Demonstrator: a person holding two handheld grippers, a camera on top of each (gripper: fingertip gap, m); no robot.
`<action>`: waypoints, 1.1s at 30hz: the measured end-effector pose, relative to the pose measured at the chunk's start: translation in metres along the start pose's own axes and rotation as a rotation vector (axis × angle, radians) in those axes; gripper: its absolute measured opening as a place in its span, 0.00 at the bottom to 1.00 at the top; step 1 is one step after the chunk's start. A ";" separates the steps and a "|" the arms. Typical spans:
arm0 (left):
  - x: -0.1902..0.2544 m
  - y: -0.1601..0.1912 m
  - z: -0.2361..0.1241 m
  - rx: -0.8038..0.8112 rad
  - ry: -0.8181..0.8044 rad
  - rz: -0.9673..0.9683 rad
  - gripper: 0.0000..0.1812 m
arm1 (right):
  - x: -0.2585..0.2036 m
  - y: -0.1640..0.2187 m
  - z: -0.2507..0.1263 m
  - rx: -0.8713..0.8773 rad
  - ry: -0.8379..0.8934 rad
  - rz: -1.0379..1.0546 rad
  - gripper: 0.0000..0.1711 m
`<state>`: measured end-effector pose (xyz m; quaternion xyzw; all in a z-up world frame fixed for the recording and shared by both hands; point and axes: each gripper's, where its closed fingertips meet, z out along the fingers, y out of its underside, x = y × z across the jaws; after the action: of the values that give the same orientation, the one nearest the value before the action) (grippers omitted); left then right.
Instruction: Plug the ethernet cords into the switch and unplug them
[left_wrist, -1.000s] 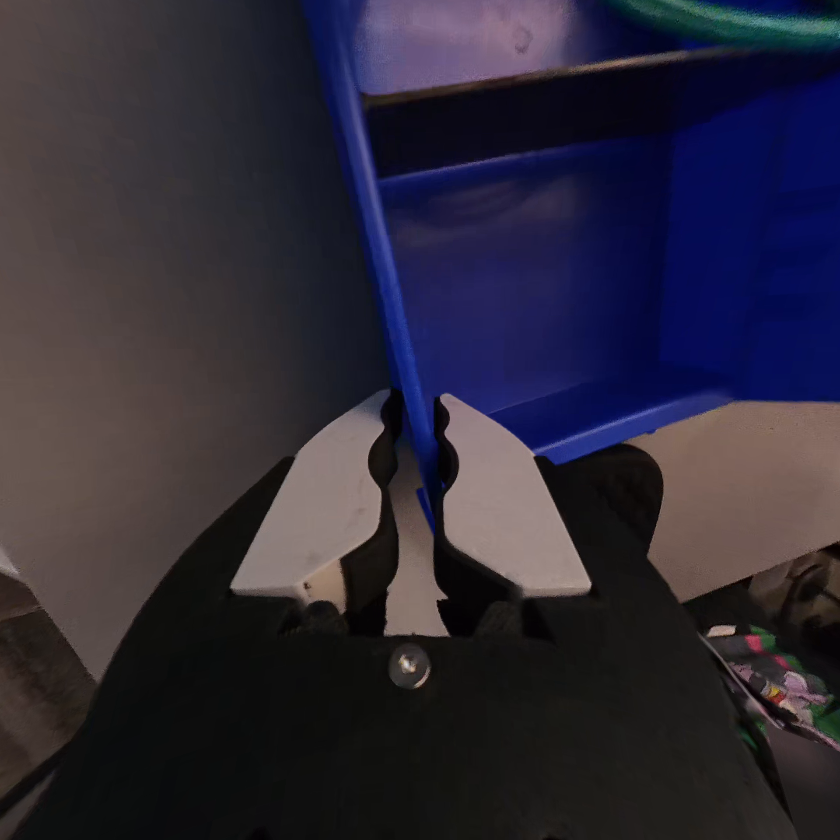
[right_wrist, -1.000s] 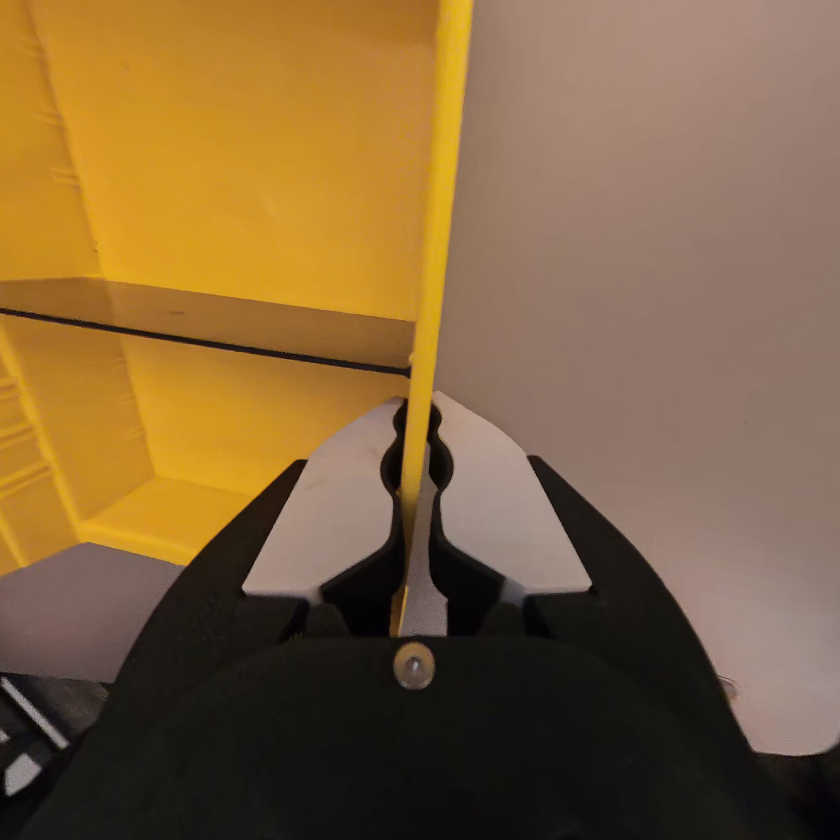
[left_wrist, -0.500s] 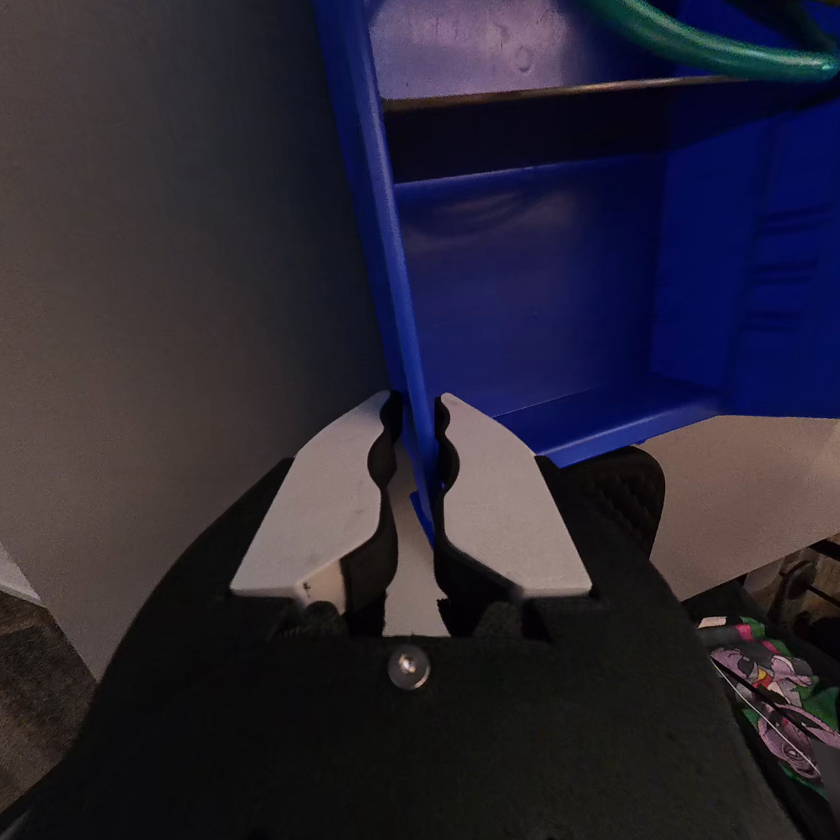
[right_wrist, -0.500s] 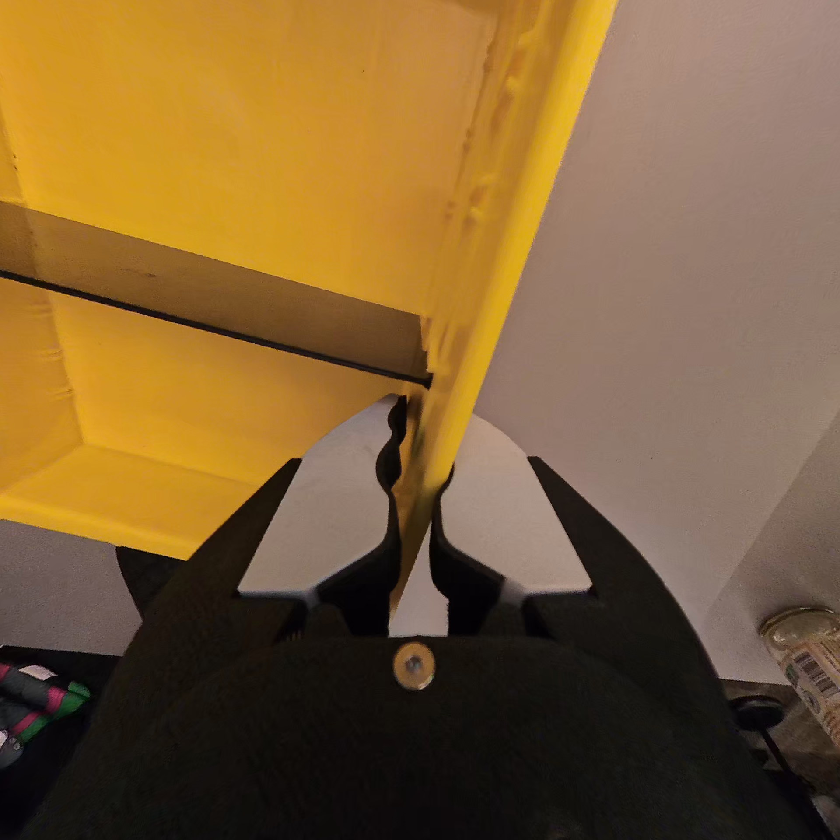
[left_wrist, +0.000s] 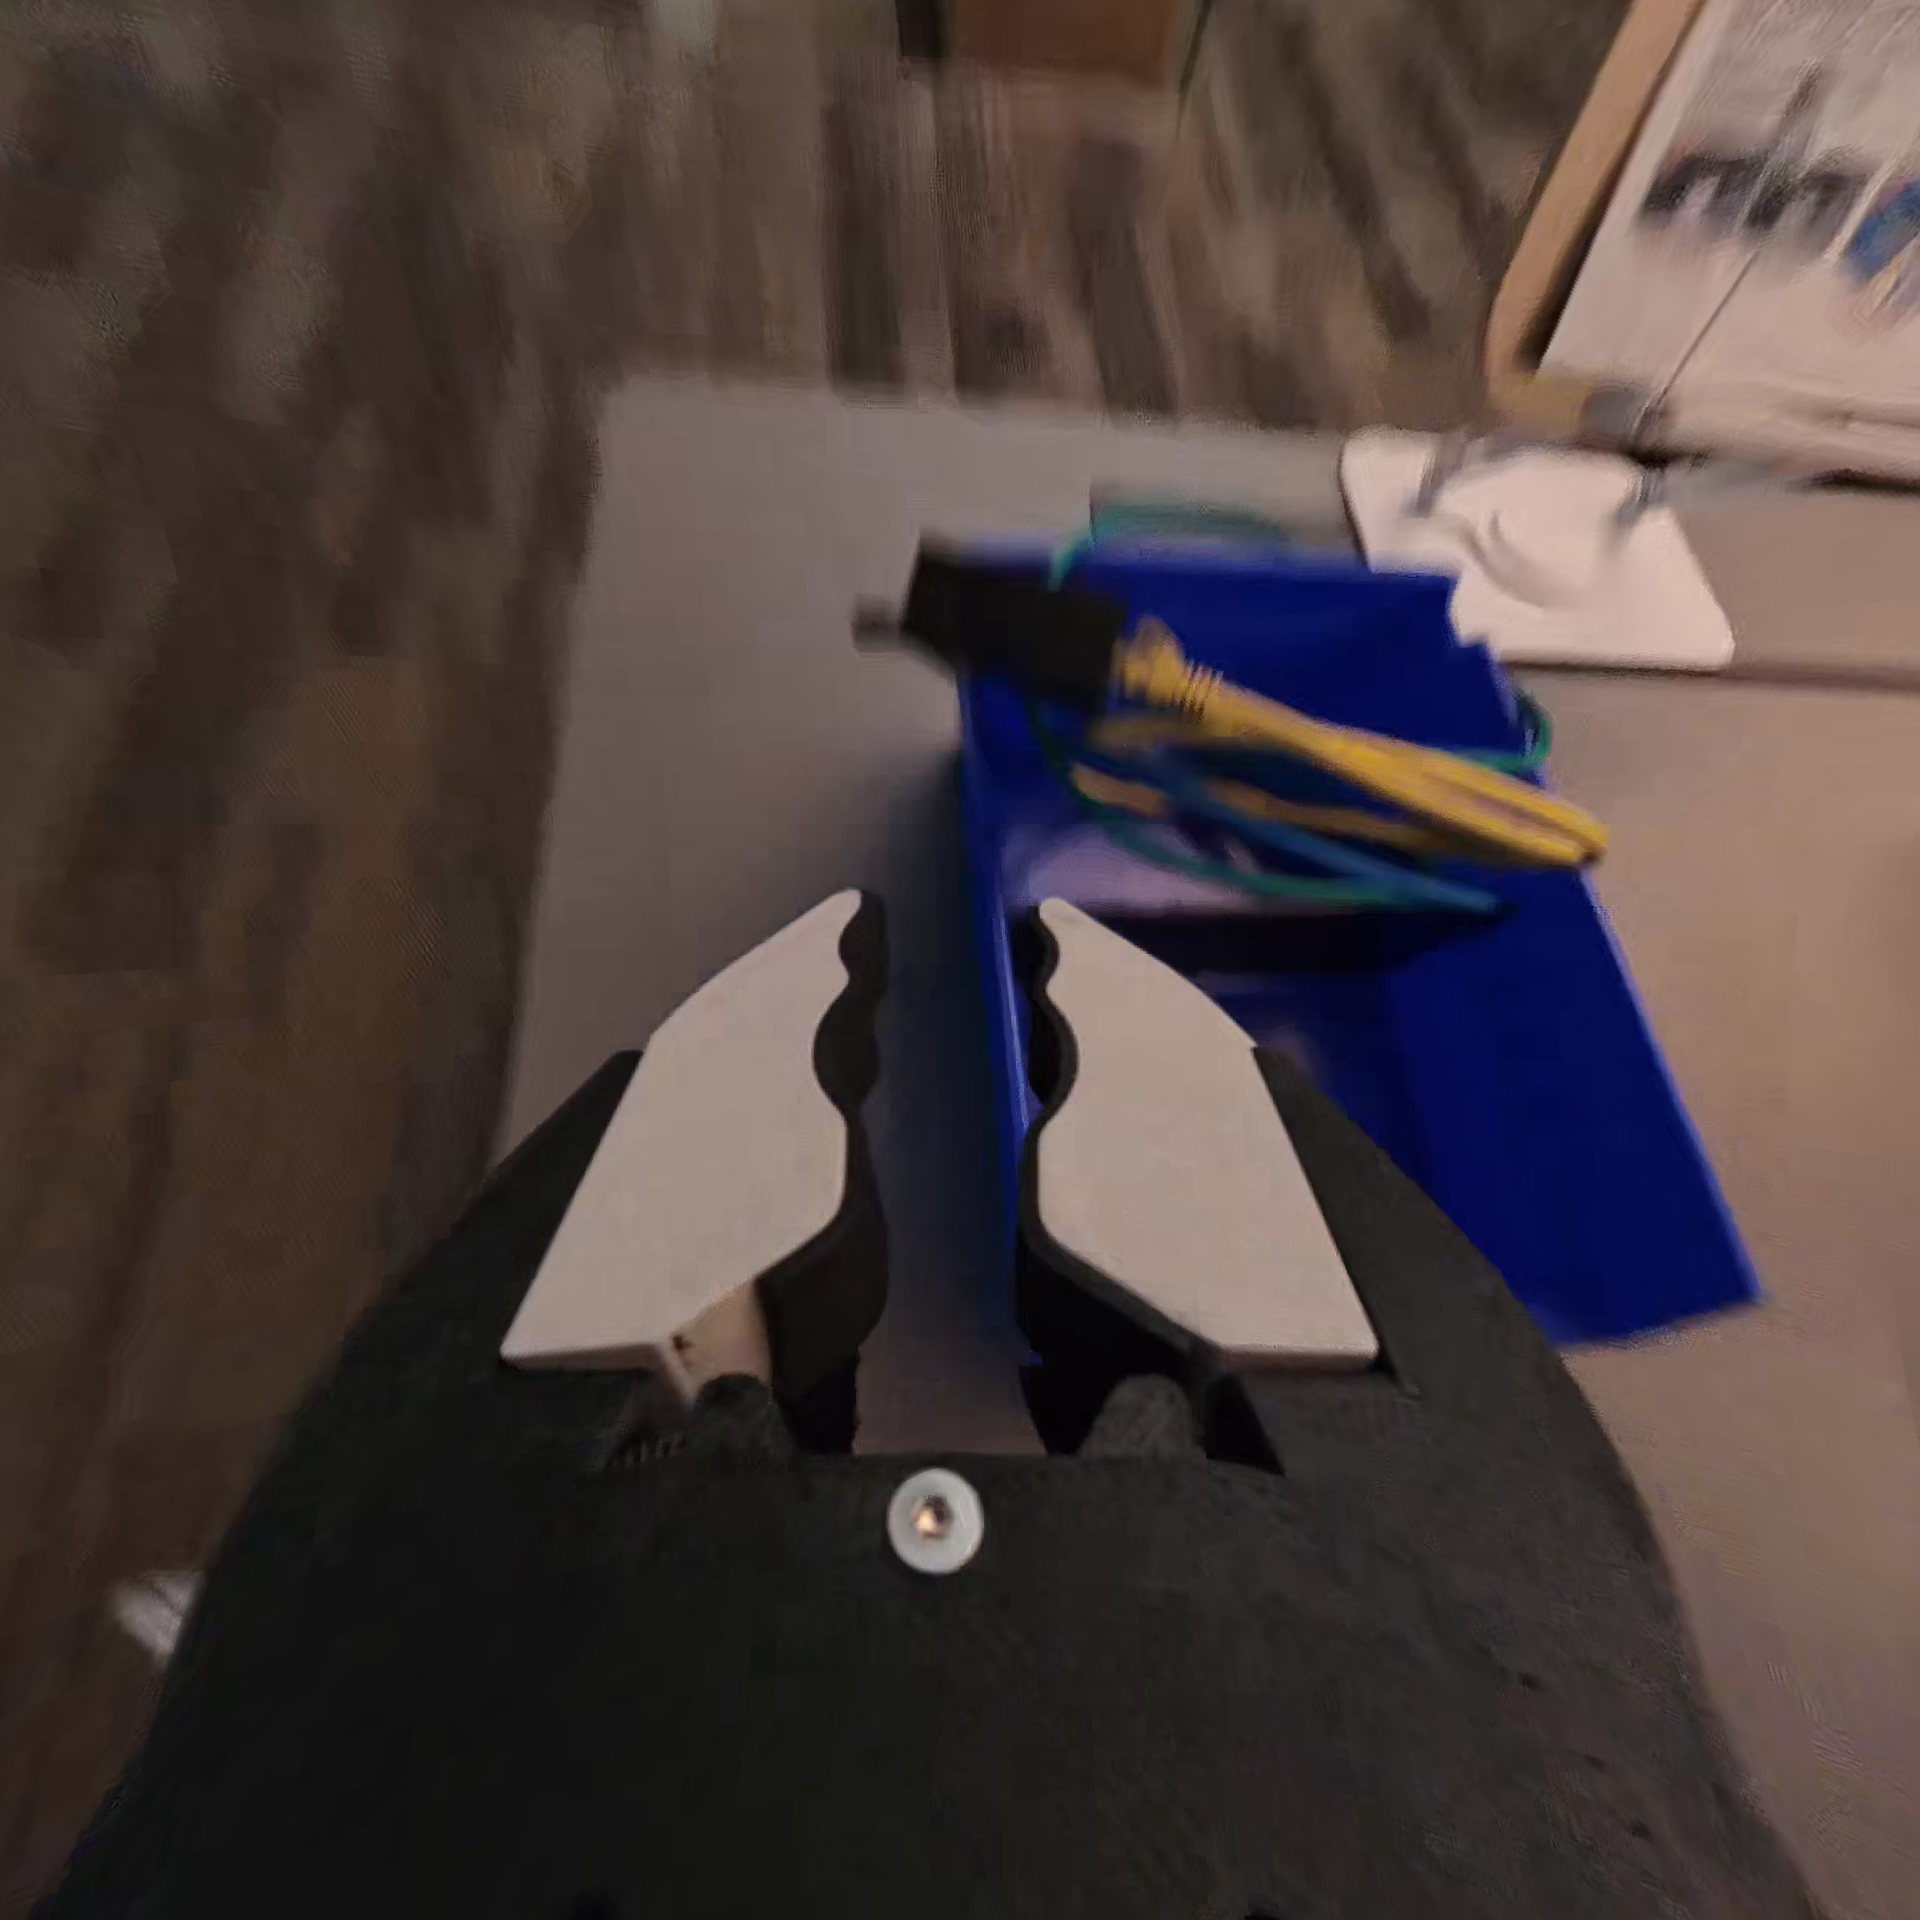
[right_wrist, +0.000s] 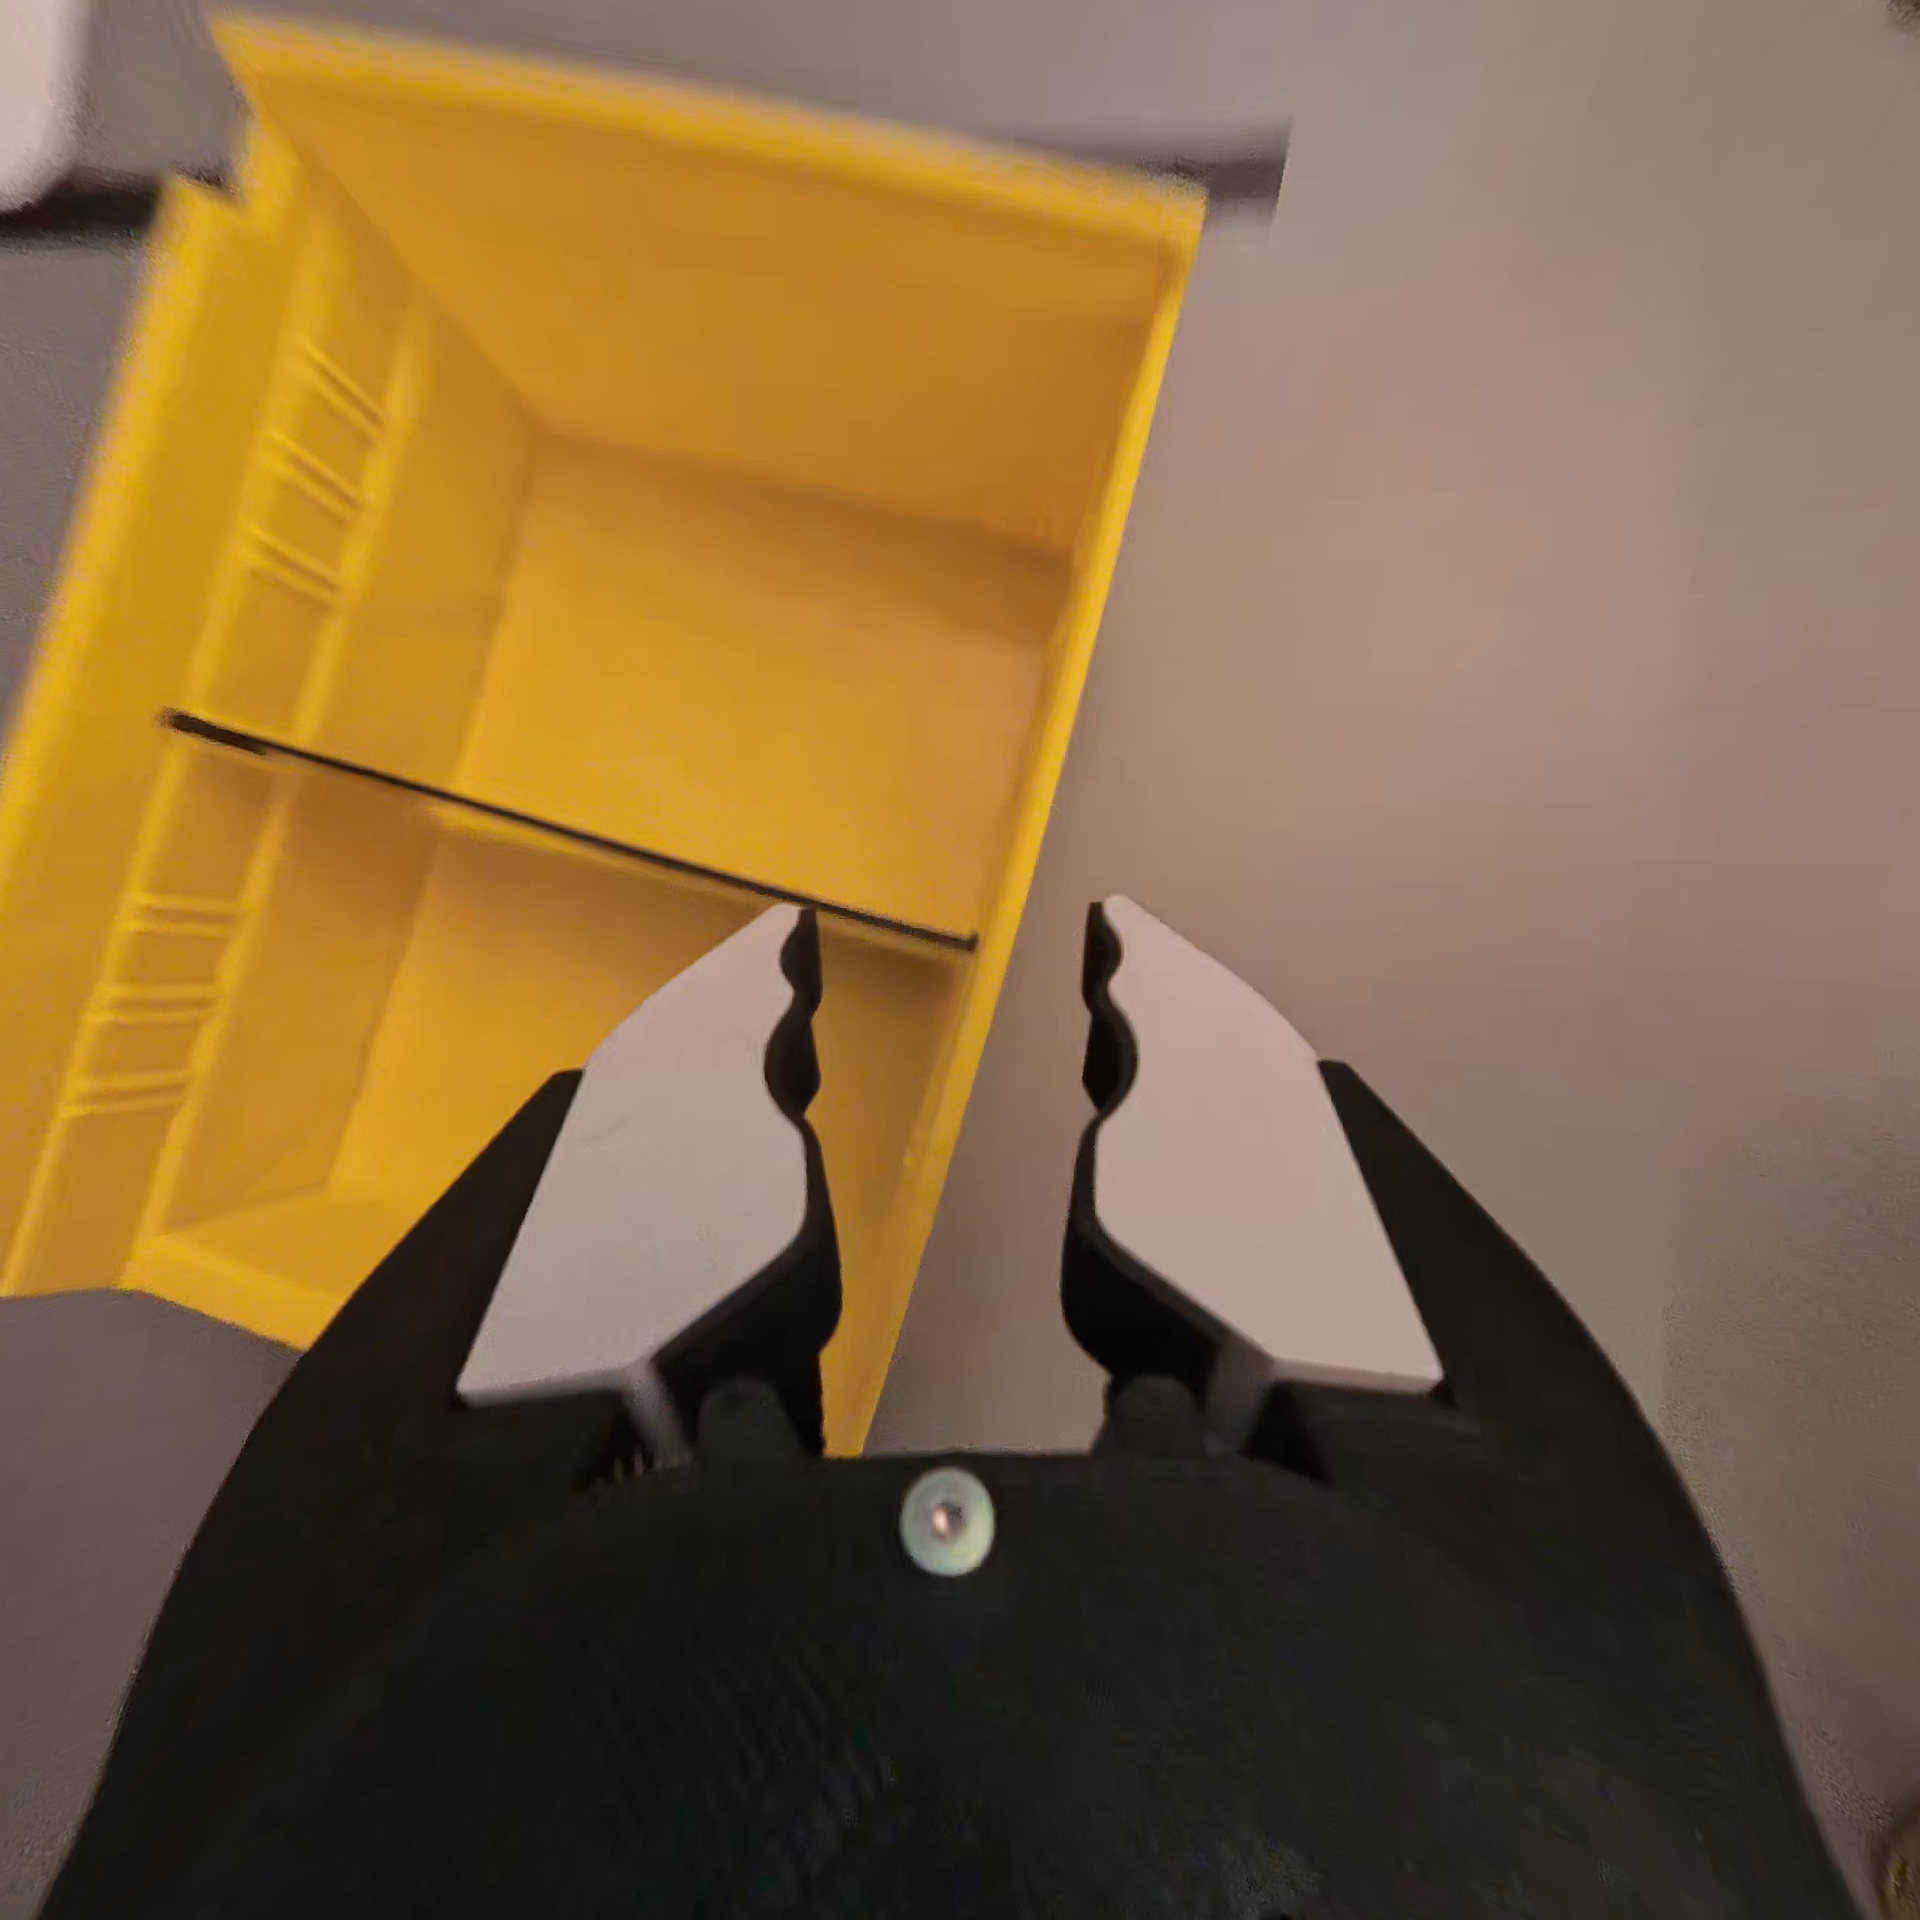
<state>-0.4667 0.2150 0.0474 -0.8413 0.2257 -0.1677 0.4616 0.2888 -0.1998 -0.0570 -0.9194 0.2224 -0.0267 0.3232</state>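
While the left gripper (left_wrist: 951, 925) stands slightly parted, the blue bin's (left_wrist: 1475, 1122) left wall runs between its fingers, touching the right one at most. Ahead, inside that bin, lie yellow (left_wrist: 1340, 758) and green cords (left_wrist: 1195, 842), with the black switch (left_wrist: 1013, 618) at its far left corner. Over at the right gripper (right_wrist: 951, 920), spread wide, the yellow bin's (right_wrist: 748, 644) right wall passes between the fingers; only a thin black divider (right_wrist: 582, 826) is inside.

We have let go of both bins: the left gripper (left_wrist: 951, 914) now gapes beside the blue bin (left_wrist: 1475, 1122) wall, the right gripper (right_wrist: 951, 920) (wider apart) around the yellow bin (right_wrist: 644, 582) wall, touching neither finger.
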 end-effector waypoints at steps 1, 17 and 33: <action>0.003 -0.020 -0.009 0.117 -0.042 0.079 0.14 | -0.003 -0.015 -0.012 0.106 0.003 -0.033 0.31; 0.076 -0.097 -0.044 0.594 -0.471 0.571 0.27 | -0.245 -0.106 -0.227 1.626 0.148 -0.635 0.17; 0.094 -0.096 0.005 0.579 -0.221 0.680 0.24 | -0.285 -0.120 -0.169 1.462 -0.064 -0.847 0.01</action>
<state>-0.3636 0.2134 0.1340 -0.5687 0.3825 0.0279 0.7276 0.0467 -0.0935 0.1767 -0.4850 -0.2236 -0.2567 0.8055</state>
